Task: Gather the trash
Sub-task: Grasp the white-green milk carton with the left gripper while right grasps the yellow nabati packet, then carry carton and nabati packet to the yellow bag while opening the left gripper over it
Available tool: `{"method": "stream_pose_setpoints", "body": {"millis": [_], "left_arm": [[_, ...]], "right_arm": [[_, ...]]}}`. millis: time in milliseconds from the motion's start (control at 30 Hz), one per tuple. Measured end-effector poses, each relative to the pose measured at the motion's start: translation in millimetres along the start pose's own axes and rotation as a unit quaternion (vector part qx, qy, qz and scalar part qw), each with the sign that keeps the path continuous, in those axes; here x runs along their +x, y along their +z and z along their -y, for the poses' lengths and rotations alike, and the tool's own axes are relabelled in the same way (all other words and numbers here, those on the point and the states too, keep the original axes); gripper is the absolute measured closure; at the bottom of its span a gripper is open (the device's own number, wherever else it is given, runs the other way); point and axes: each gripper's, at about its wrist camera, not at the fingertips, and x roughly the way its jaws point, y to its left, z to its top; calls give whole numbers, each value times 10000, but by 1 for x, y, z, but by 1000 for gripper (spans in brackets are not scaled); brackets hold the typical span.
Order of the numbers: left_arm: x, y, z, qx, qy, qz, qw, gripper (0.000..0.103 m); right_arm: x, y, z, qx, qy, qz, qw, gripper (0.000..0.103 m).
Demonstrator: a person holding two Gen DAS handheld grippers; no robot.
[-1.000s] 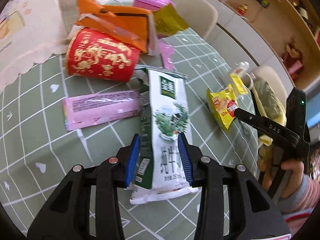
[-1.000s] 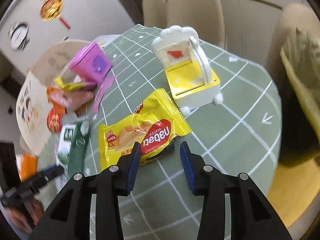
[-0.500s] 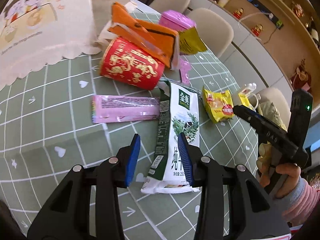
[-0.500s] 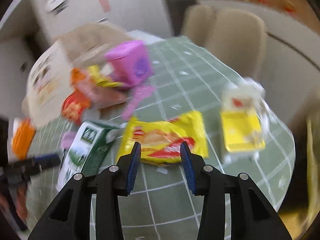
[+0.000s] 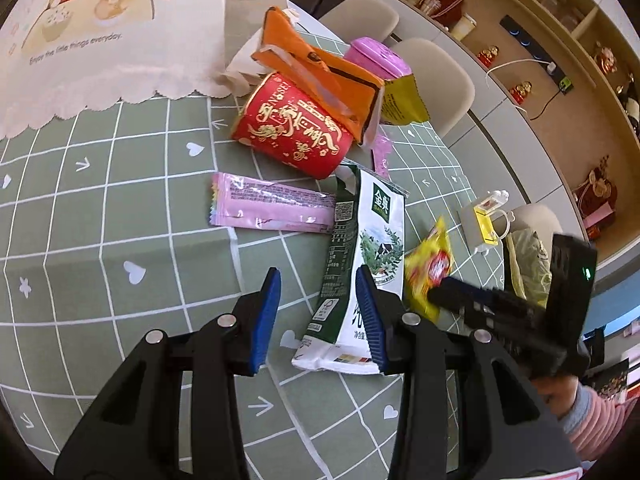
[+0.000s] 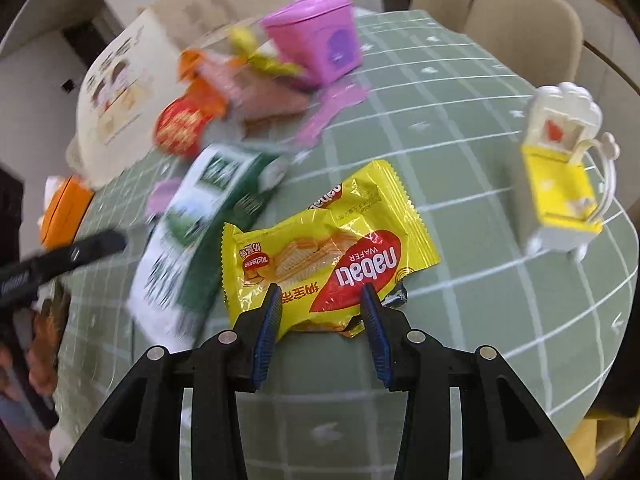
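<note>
Since a second ago, the left gripper (image 5: 316, 312) has backed off the milk carton (image 5: 360, 256), jaws spread and empty. Right gripper (image 6: 320, 316), jaws spread, straddles the wafer wrapper (image 6: 328, 248) lying flat on the table (image 6: 500, 280), apparently lining up a pinch.

In my right wrist view the far-left pile is smeared by motion: the milk carton (image 6: 200, 216), red cup (image 6: 180, 128) and left gripper (image 6: 68, 258) are too blurred to read. My left view has the paper bag (image 5: 80, 32) cut off at the far-left edge.
</note>
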Motion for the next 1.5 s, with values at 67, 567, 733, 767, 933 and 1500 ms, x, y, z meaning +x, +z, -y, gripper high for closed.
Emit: {"method": "stream_pose_setpoints", "body": {"millis": [67, 567, 733, 767, 933, 1500], "left_arm": [[0, -2, -1, -28, -11, -6, 10000, 67], [4, -19, 1, -171, -113, -111, 9997, 67], [9, -20, 4, -162, -148, -148, 9996, 67], [9, -19, 6, -150, -135, -145, 9997, 67], [3, -15, 7, -126, -77, -57, 9999, 67], [21, 11, 30, 823, -20, -305, 9961, 64]], "right_arm": [[-3, -3, -9, -101, -6, 28, 9999, 64], [-42, -17, 38, 951, -659, 586, 9915, 64], [-24, -24, 53, 1743, -216, 371, 9837, 64], [-23, -24, 52, 1863, -199, 444, 9813, 64], [-4, -6, 23, 1543, -225, 540, 9863, 64], [-38, 13, 11, -457, -437, 826, 9946, 99]]}}
